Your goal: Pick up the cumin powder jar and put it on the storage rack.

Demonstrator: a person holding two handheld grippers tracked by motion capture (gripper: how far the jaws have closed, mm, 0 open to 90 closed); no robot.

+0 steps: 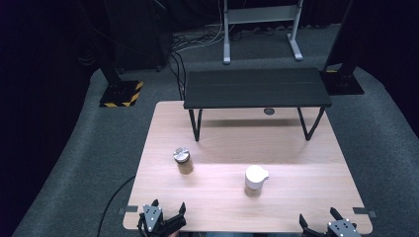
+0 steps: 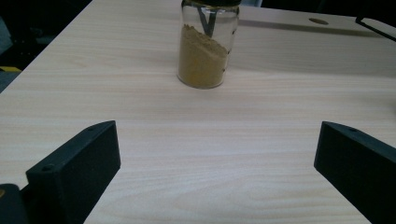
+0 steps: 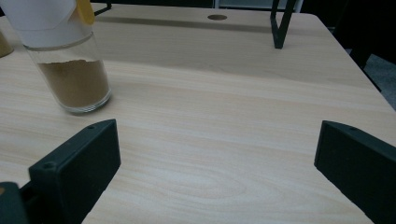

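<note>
A small glass jar with a metal lid [image 1: 183,160] stands left of centre on the wooden table [image 1: 296,168]; it holds tan powder [image 2: 201,60]. To its right stands a glass jar with a white spouted lid [image 1: 255,180], brown powder filling its lower part [image 3: 74,81]. My left gripper [image 1: 169,208] rests at the table's near edge, open, the metal-lidded jar well ahead of its jaws [image 2: 217,168]. At the near right corner my right gripper [image 1: 318,217] is open with bare table between its jaws [image 3: 217,168]; the white-lidded jar stands ahead of them to the left.
A low black bench-like shelf [image 1: 257,88] on thin legs stands across the far half of the table. A round hole [image 1: 269,111] sits in the tabletop under it. Grey carpet, cables and stand bases surround the table.
</note>
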